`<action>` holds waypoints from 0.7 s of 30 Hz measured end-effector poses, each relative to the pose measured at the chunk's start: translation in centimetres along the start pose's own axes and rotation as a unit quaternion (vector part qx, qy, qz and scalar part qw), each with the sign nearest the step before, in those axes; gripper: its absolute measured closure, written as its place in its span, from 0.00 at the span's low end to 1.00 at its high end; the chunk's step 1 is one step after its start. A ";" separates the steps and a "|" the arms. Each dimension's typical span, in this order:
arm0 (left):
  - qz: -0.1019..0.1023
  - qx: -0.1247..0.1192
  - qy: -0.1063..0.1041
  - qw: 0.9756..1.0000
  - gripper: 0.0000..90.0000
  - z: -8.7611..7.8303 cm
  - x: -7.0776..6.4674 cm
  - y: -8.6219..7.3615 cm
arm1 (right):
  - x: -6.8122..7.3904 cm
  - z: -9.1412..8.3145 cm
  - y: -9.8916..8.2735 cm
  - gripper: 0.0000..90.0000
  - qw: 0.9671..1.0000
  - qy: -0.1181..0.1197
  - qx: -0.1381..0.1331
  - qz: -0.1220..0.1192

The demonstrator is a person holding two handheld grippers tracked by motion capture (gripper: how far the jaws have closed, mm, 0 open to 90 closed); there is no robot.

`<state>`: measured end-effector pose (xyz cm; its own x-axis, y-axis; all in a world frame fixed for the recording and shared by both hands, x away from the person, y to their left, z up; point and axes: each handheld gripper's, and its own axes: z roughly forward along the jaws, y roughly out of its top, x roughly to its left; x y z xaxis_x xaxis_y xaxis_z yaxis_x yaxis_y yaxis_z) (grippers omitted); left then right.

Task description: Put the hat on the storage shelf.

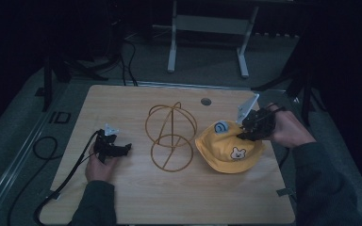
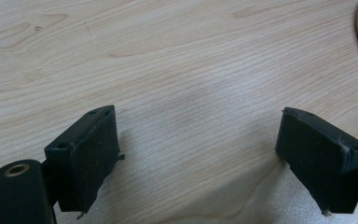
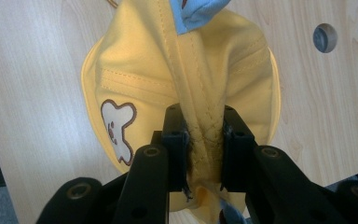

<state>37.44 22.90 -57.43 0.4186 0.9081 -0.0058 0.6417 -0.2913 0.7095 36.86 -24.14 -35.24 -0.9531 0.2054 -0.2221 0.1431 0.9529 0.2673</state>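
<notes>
Yellow hat (image 3: 135,79) fabric pinched (tightly) between right gripper (image 3: 204,140) jaws

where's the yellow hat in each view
High view: the yellow hat sits right of centre on the table, beside the wire stand, with the right hand-held gripper on its crown.
Left gripper view: the hat is not in this picture.
Right gripper view: the hat lies centre, its fabric pinched between the jaws.
Shared landmark: the bear patch.
</notes>
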 end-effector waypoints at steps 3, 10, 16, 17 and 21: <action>0.000 0.000 0.000 1.000 0.14 0.0 0.0 0.0 | -0.1 -0.2 -0.1 0.84 1.000 -0.003 -0.004 0.007; 0.000 0.000 0.000 1.000 0.14 0.0 0.0 0.0 | -0.5 -0.7 -0.4 0.84 1.000 -0.007 -0.010 0.014; 0.001 0.001 0.000 1.000 0.14 0.0 0.0 0.0 | -0.9 -1.5 -0.8 0.84 0.999 -0.011 -0.025 0.027; 0.001 0.001 0.000 1.000 0.14 0.0 0.0 0.0 | -1.0 -1.6 -0.8 0.84 0.999 -0.012 -0.026 0.028; 0.001 0.001 0.000 1.000 0.14 0.0 0.0 0.0 | -1.2 -2.1 -1.0 0.84 0.999 -0.014 -0.029 0.031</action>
<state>37.44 22.92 -57.42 0.4198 0.9076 -0.0047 0.6418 -0.2931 0.7087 37.30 -25.79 -33.29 -0.9353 0.2704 -0.2284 0.1856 0.9241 0.3342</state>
